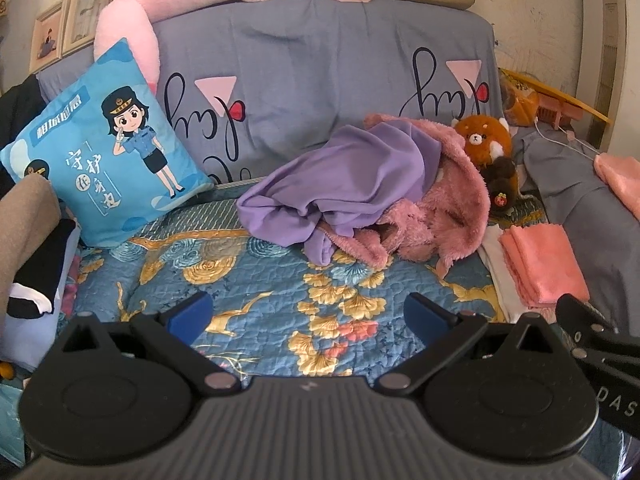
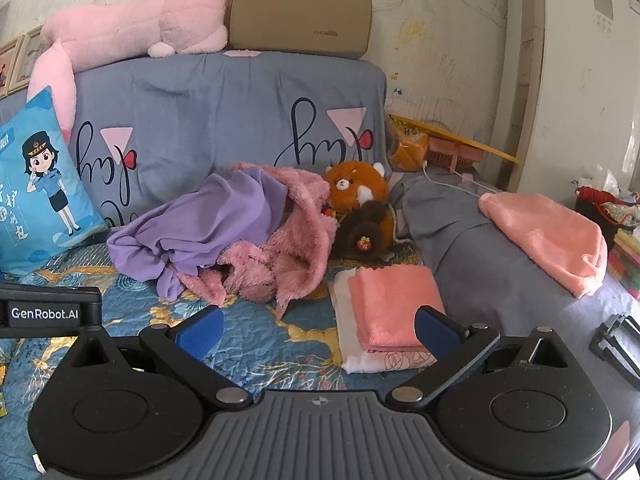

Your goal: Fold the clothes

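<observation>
A crumpled purple garment (image 1: 340, 180) lies on a fuzzy pink garment (image 1: 444, 216) in a heap at the back of the blue floral quilt (image 1: 256, 284). The same purple garment (image 2: 200, 228) and pink garment (image 2: 292, 248) show in the right wrist view. A folded salmon towel (image 2: 392, 304) rests on a folded white cloth (image 2: 352, 352); it also shows in the left wrist view (image 1: 540, 264). My left gripper (image 1: 308, 314) is open and empty above the quilt, short of the heap. My right gripper (image 2: 320, 328) is open and empty, its right finger over the salmon towel.
A blue cartoon pillow (image 1: 108, 152) leans at the left. A brown plush toy (image 2: 360, 208) sits behind the heap. A salmon cloth (image 2: 552, 236) lies on the grey cover at right. Pink plush and a tan cushion (image 2: 300, 12) top the sofa back. Dark folded clothes (image 1: 36, 264) lie far left.
</observation>
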The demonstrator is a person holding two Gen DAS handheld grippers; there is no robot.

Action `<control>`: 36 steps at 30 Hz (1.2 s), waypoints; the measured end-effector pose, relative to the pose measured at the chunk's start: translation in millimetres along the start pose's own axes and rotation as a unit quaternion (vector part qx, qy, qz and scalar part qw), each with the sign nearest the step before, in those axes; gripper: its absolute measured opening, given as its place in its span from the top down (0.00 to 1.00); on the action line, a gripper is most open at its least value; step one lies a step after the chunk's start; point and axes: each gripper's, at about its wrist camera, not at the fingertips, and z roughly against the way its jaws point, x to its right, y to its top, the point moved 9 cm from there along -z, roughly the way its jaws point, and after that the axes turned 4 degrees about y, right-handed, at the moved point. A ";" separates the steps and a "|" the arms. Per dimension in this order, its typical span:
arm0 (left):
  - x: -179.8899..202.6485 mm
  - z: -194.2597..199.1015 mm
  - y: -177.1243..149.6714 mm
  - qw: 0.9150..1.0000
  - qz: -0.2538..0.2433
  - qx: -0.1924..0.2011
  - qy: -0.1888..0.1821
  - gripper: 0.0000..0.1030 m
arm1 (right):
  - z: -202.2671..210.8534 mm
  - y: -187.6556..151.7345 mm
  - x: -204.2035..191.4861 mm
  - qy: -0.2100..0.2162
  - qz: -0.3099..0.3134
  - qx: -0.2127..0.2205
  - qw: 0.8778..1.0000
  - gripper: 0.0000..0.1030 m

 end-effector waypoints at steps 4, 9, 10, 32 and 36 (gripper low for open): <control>-0.8 0.3 -2.9 1.000 0.000 0.001 0.001 0.00 | 0.0 -0.6 0.0 0.000 0.001 0.000 1.000 0.00; -2.7 0.6 -2.5 1.000 0.004 0.000 0.001 0.00 | -0.8 -2.7 0.8 0.000 0.000 -0.003 1.000 0.00; -2.7 0.3 -2.3 1.000 0.004 0.000 0.001 0.00 | -0.9 -3.0 0.6 0.000 0.000 -0.003 1.000 0.00; -3.7 -1.5 -2.1 1.000 0.006 -0.005 0.004 0.00 | -1.1 -3.2 -0.5 0.001 0.002 -0.005 1.000 0.00; -3.3 -2.0 -2.2 1.000 0.007 -0.006 0.004 0.00 | -1.5 -3.3 -0.4 0.001 0.001 -0.005 1.000 0.00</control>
